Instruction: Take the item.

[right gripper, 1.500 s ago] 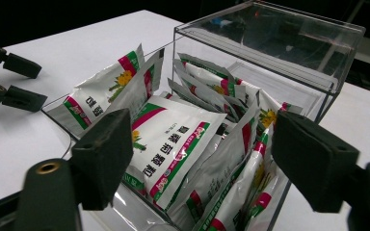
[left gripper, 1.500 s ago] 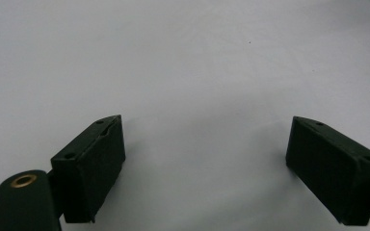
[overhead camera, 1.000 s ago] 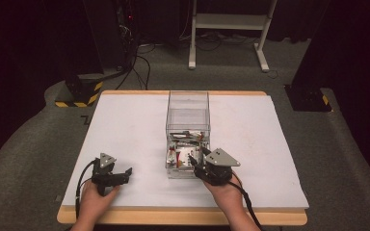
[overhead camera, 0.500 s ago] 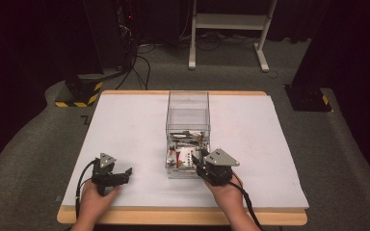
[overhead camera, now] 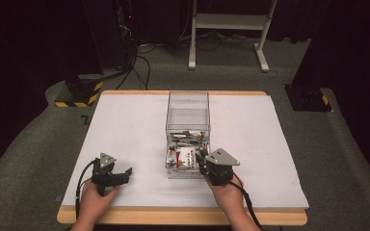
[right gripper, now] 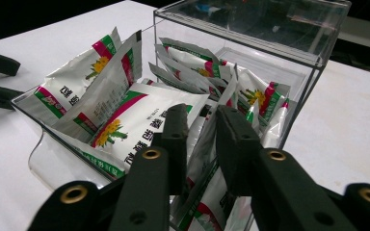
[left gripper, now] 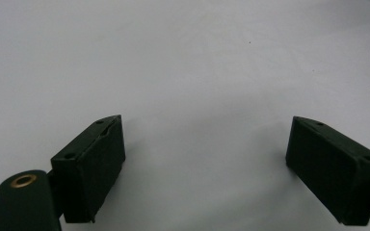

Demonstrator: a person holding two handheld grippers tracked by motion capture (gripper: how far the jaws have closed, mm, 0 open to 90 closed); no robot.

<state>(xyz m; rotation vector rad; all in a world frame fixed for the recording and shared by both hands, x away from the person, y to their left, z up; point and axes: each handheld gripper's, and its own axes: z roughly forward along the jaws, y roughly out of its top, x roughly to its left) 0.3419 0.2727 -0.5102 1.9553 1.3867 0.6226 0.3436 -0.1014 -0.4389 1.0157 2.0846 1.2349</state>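
- Left gripper (overhead camera: 124, 174) first: I've got it parked low on the bare white table top (overhead camera: 125, 130), jaws spread wide with nothing but table between them, well off to the side of the box.
- The clear plastic box (overhead camera: 188, 108) sits just ahead of my right gripper (overhead camera: 198, 159), its open front tray stuffed with white foil sachets with red and green bands and a yellow flower (right gripper: 125, 120).
- Right gripper's poked into that tray. Its jaws have just been closing, and one upright sachet (right gripper: 203, 144) sits in the narrow gap. I can't tell if the pads are actually pinching it yet.
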